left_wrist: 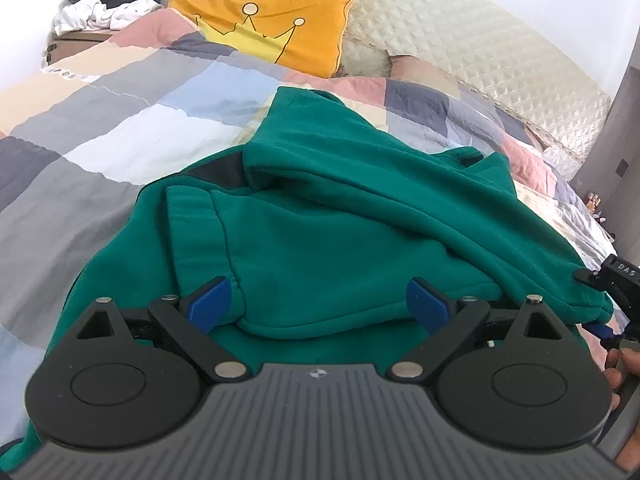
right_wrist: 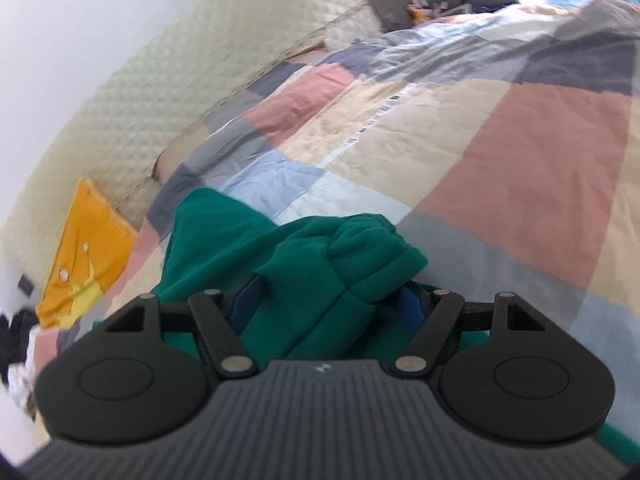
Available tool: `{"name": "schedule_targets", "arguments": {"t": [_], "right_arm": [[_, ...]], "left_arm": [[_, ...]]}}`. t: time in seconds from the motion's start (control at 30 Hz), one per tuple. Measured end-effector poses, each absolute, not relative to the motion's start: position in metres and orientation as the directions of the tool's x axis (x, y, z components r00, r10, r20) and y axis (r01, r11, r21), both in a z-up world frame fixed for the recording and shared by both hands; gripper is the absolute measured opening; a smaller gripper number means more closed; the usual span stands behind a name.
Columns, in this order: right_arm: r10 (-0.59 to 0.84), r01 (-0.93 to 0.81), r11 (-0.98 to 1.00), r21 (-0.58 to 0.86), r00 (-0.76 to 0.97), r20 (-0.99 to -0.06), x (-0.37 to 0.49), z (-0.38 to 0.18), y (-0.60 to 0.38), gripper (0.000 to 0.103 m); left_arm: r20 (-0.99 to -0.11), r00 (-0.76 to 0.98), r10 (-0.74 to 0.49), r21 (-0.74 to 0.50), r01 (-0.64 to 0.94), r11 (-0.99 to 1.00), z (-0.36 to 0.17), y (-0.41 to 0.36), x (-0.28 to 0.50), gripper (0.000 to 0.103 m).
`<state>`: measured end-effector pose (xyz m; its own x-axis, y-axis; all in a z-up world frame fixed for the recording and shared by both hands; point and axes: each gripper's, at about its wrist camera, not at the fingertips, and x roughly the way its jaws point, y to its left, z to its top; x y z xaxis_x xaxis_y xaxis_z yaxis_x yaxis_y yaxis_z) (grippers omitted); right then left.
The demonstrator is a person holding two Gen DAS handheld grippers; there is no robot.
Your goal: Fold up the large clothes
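A green sweatshirt lies partly folded on the patchwork quilt, its sleeve cuff turned inward. My left gripper hovers low over the near folded edge, open, with its blue pads standing wide on either side of the fold. At the garment's right corner, my right gripper has the cloth drawn up between its jaws. In the right wrist view a thick bunch of the green sweatshirt fills the gap of the right gripper, which is shut on it.
An orange crown cushion leans on the quilted headboard. A pile of black and white clothes sits at the back left. The quilt stretches out beyond the sweatshirt. A person's hand shows at the right edge.
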<state>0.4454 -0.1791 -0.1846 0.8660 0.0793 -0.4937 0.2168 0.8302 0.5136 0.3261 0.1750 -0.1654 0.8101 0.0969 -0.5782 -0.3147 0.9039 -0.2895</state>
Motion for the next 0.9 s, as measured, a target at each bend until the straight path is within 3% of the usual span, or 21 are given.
{"name": "schedule_targets", "arguments": {"t": [0.03,0.37,0.53,0.7,0.9], "right_arm": [[0.077,0.216,0.847,0.485,0.854,-0.515,0.448,-0.184,-0.177,0.066],[0.147,0.125,0.903,0.412,0.809,-0.569,0.424,-0.161,-0.187,0.066],[0.224,0.02,0.923,0.384,0.784,-0.579,0.378,-0.139,-0.203,0.066],[0.204,-0.026,0.954,0.298,0.784,-0.587,0.328,-0.117,-0.218,0.066],[0.277,-0.05,0.932,0.358,0.736,-0.617,0.298,-0.102,-0.241,0.066]], "left_arm": [[-0.577,0.811,0.097,-0.288,-0.312,0.905,-0.165,0.174,0.326,0.097],[-0.565,0.823,0.061,-0.264,-0.25,0.931,-0.158,0.164,0.32,0.097],[-0.558,0.828,0.047,-0.244,-0.218,0.945,-0.15,0.155,0.307,0.097],[-0.557,0.829,0.046,-0.238,-0.212,0.948,-0.139,0.148,0.287,0.097],[-0.544,0.837,0.059,-0.208,-0.203,0.957,-0.115,0.14,0.251,0.097]]}}
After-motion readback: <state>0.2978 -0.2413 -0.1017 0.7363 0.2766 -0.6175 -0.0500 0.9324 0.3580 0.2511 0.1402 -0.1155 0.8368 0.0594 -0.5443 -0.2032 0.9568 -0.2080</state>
